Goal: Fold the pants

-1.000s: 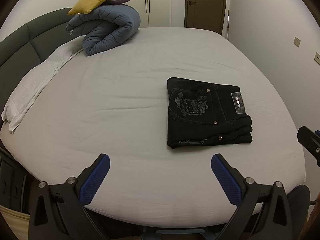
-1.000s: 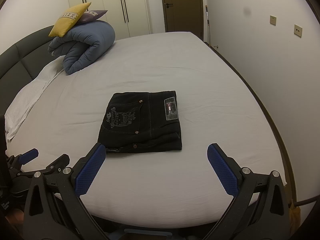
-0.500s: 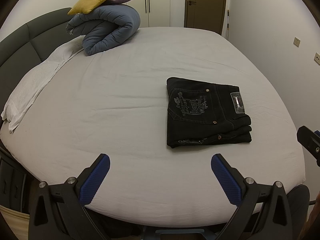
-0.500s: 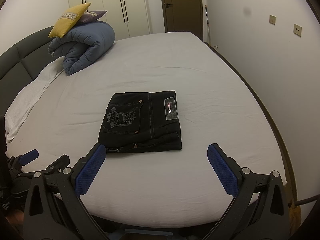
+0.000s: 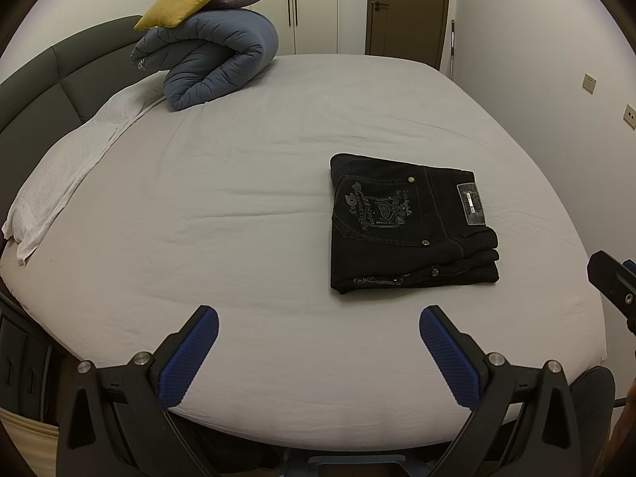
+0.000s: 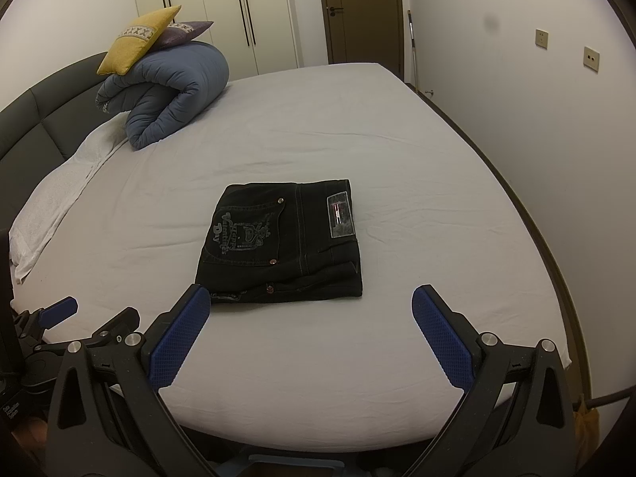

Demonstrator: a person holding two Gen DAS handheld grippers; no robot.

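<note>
The black pants (image 5: pixel 411 230) lie folded (back pocket up) on the bed (image 5: pixel 238 183), right of frame centre. Left gripper (image 5: pixel 318 342) and right gripper (image 6: pixel 310 324) at lower frame: jaws spread wide, holding nothing.

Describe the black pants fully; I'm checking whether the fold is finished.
The black pants lie folded into a compact, roughly square stack on the grey bedsheet. Dark denim by the look, back pocket up with pale embroidery and metal rivets, a grey waistband patch at the right edge. Layered folds show along the near side. Neither tool touches them.
</note>
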